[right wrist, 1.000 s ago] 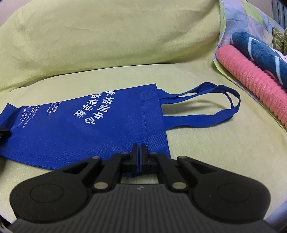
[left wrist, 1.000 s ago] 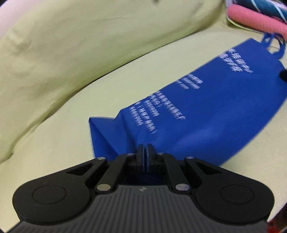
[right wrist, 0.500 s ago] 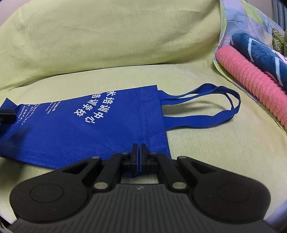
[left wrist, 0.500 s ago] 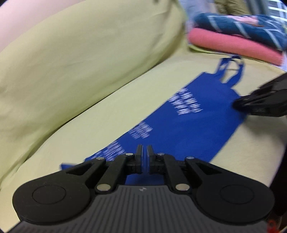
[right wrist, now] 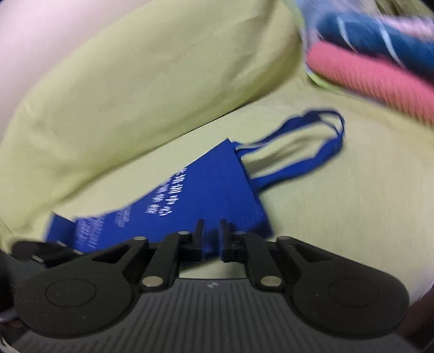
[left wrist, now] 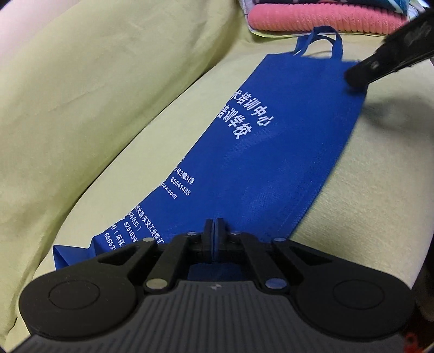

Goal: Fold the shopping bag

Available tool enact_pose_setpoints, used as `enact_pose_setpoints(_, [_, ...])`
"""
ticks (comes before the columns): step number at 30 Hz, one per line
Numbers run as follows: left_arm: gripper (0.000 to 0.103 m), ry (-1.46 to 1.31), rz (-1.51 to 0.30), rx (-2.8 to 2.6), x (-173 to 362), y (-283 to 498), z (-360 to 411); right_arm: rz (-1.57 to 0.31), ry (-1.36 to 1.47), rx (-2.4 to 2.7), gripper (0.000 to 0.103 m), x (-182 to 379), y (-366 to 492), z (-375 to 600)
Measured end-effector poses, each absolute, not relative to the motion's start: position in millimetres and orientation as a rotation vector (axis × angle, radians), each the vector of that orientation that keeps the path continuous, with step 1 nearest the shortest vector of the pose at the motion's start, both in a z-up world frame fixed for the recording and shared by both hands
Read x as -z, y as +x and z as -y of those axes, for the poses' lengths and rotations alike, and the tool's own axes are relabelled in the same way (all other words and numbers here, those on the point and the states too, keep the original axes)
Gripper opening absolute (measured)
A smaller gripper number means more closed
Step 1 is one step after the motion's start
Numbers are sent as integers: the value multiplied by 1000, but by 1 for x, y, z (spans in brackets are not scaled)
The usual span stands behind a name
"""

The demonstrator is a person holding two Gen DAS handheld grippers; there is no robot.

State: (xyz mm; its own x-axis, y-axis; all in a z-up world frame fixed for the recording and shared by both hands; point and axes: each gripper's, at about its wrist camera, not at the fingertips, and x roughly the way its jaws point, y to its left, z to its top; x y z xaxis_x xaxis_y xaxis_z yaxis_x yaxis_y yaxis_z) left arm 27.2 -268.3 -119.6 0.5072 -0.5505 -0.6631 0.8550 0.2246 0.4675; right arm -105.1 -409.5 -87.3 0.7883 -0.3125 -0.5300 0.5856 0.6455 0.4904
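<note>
A blue shopping bag with white print lies flat on the yellow-green seat, its loop handles at the far end. My left gripper is shut on the bag's near edge, by the bottom end. My right gripper shows as a dark tip at the bag's corner beside the handles. In the blurred right wrist view, the right gripper stands a little open, with the bag showing between its fingers and the handles beyond. The left gripper appears dark at the lower left.
A yellow-green back cushion rises behind the seat. A pink ribbed roll and a dark blue striped cloth are stacked just past the handles. Bare seat lies to the right of the bag.
My right gripper has parted its fingers from shut and its view has swung, now blurred. The left gripper, still holding the bag, has shifted so the bag runs lengthwise away from it.
</note>
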Motion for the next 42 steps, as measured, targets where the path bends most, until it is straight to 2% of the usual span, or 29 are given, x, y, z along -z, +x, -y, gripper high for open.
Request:
enact_pose_setpoints(3, [0, 889, -407, 1012, 121, 30, 263, -388, 864, 519, 21, 99, -113, 414])
enact_pose_setpoints(5, [0, 883, -408, 1015, 122, 31, 260, -384, 944, 545, 30, 105, -111, 421])
enact_pose_setpoints(8, [0, 881, -406, 1019, 124, 31, 256, -405, 1069, 585, 31, 119, -110, 433])
enact_pose_setpoints(16, [0, 856, -416, 1035, 124, 36, 249, -340, 1212, 597, 24, 140, -103, 447])
enact_pose_setpoints(18, [0, 849, -419, 1036, 124, 36, 247, -323, 1224, 598, 12, 145, -98, 451])
enact_pose_setpoints(19, [0, 846, -420, 1037, 124, 37, 247, -318, 1221, 598, 10, 146, -95, 453])
enact_pose_setpoints(20, [0, 840, -424, 1038, 124, 37, 245, -318, 1205, 595, 4, 147, -91, 454])
enact_pose_setpoints(24, [0, 799, -472, 1074, 116, 45, 242, -374, 964, 605, 4, 125, -59, 462])
enact_pose_setpoints(27, [10, 746, -491, 1164, 100, 56, 233, -416, 746, 615, 4, 100, -22, 484])
enact_pose_setpoints(31, [10, 733, -466, 1203, 83, 87, 233, -507, 467, 564, 4, 72, 42, 528])
enact_pose_setpoints(35, [10, 765, -474, 1190, 86, 134, 237, -630, 255, 461, 4, 70, 103, 564])
enact_pose_setpoints(39, [9, 708, -617, 1239, 109, 177, 240, -694, 140, 415, 4, 81, 149, 577])
enact_pose_setpoints(41, [0, 685, -648, 1279, 119, 175, 241, -708, 105, 388, 4, 87, 162, 575])
enact_pose_setpoints(42, [0, 658, -654, 1304, 120, 172, 240, -711, 82, 374, 4, 90, 168, 573])
